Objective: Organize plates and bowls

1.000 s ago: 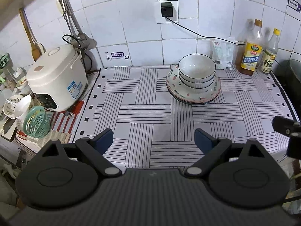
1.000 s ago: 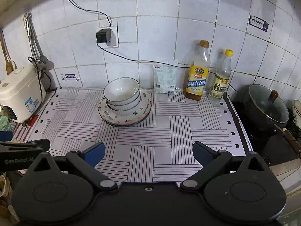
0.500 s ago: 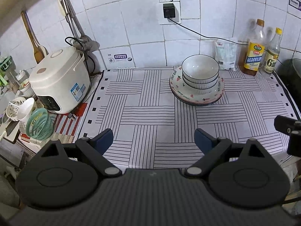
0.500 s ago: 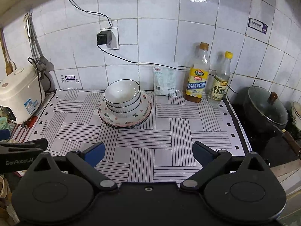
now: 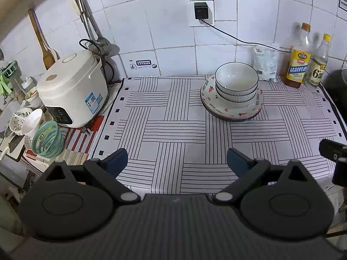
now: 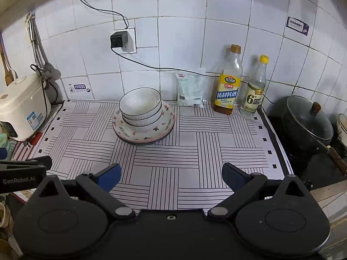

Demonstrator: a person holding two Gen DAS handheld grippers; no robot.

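Left wrist view, stack: two white ribbed bowls (image 5: 236, 84) sit nested on the heart-print plates (image 5: 232, 106), far right of the striped mat (image 5: 169, 130), just in front of the tiled wall.
Left wrist view, gripper: the left gripper (image 5: 177, 159) hangs wide open over the near edge of the mat, nothing between its blue pads, well apart from the stack.
Left wrist view, surroundings: rice cooker (image 5: 71, 91) off to the left, cooking wine bottle (image 5: 298, 60) beside the stack on the right.
Right wrist view, stack: same bowls (image 6: 141, 108) on plates (image 6: 144, 127), centre-left, one tidy pile.
Right wrist view, gripper: the right gripper (image 6: 171, 173) is spread open and empty, short of the dishes.
Progress: looks finished, or nearly so; everything is already stacked, and nothing loose shows on the mat.
Change, left: the jaws have just been opening a touch wider, with nothing between them; the stack sits slightly further right in view than a second ago.
Change, right: jaws and stack match the earlier frame.
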